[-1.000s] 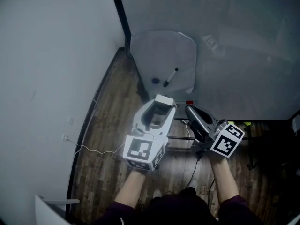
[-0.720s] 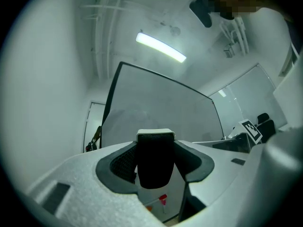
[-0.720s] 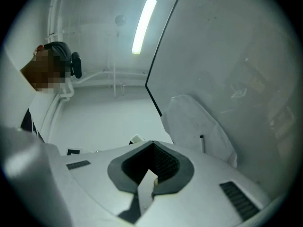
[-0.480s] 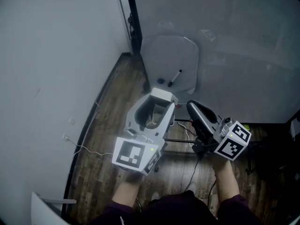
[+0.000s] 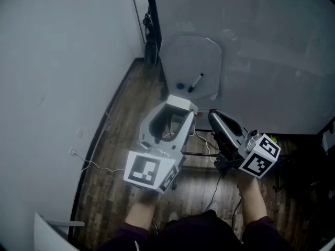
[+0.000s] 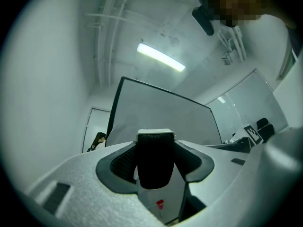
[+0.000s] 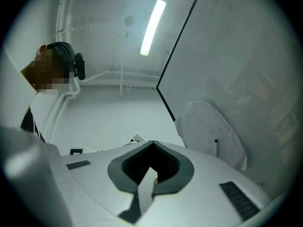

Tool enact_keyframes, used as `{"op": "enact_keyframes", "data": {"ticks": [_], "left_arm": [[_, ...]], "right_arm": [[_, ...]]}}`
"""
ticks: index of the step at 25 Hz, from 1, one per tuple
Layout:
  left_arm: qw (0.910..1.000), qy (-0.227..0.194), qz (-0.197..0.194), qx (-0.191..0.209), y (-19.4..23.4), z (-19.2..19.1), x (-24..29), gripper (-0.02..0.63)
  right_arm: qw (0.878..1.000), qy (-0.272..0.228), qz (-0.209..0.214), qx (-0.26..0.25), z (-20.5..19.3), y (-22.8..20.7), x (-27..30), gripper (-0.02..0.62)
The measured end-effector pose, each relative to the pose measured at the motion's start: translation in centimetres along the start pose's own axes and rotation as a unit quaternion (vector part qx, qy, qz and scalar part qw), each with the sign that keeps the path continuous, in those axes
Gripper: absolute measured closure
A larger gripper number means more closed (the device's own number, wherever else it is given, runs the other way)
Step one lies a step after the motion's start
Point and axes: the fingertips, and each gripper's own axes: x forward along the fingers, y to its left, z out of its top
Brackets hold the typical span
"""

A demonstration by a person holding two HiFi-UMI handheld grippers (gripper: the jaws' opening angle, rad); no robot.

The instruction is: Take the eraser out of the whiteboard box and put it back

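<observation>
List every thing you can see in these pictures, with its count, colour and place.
whiteboard: 1, grey-white, upper right
box: 1, clear, on the whiteboard's lower left part
marker: 1, black, in the box
round thing: 1, dark blue, in the box beside the marker
eraser: 1, black with white back, in the left gripper
cable: 1, white, on the wooden floor
ceiling light: 1, white, overhead
left gripper: 1, white, shut on the eraser
right gripper: 1, dark, shut, empty
sleeves: 2, dark, bottom edge
</observation>
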Motion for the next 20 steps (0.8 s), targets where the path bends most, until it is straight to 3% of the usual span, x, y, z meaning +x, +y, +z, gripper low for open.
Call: {"op": "enact_keyframes", "data": {"ticks": [20], "left_arm": [[0.9993, 0.026, 0.001, -0.028, 0.3, -2.6, -0.1, 0.383]], "right_arm": [[1.000, 0.010, -0.025, 0.008, -1.5, -0.3, -1.1, 0.592]]}}
